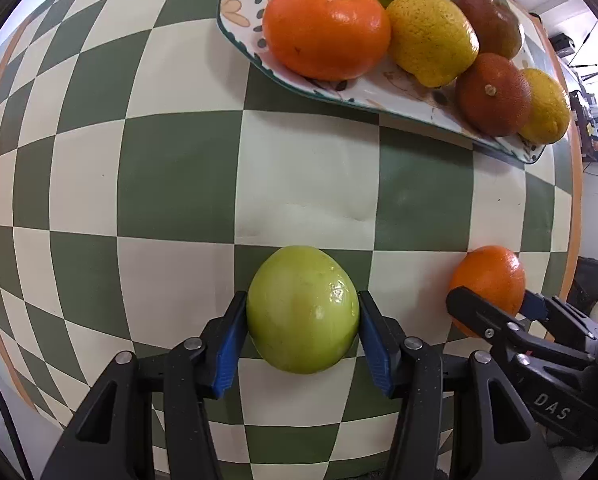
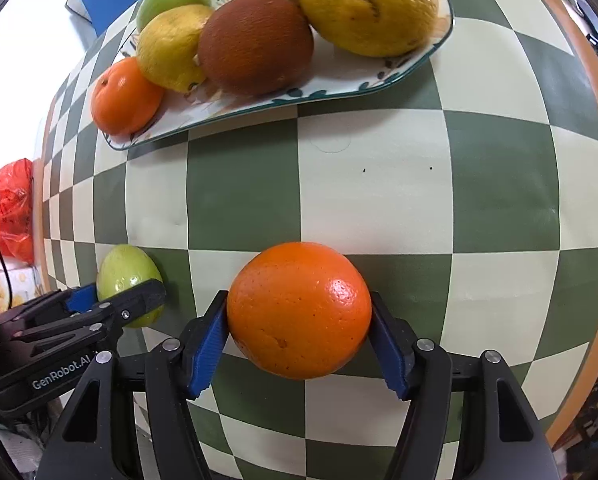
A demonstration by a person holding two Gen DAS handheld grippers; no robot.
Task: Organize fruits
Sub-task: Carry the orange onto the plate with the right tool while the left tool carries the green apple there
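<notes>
Gripping a pale green fruit [image 1: 303, 310] at the bottom centre of the left wrist view, the left gripper [image 1: 302, 332] is pressing its blue pads [image 1: 230, 344] against both flanks, with the fruit's narrower end pointing up the frame toward the plate. Low in the right wrist view, the right gripper [image 2: 299, 336] is clamping an orange [image 2: 299, 310] in the same way, its fingers spread just wide enough to take the fruit's width. Each gripper is showing up in the other's camera: the right one at the lower right of the left view, the left one at the lower left of the right view, so the two are sitting side by side and near each other. Whether either fruit is resting on the checkered tablecloth [image 1: 179, 176] or hanging just above it, the pictures are not telling clearly.

Beyond both fruits a stretch of green and cream squares is lying bare, and past that the patterned plate [image 1: 239, 20] is sitting in the upper part of both frames. It is carrying a second orange [image 1: 326, 28], two lemons, a green fruit and two dark reddish fruits, packed close together.

The coming move is probably turning on this: the plate is lying straight ahead along the fingers of both grippers, upper right for the left and upper left for the right. Neither is looking clearly nearer, and free room on the plate is looking scarce, so placing will likely need care.
</notes>
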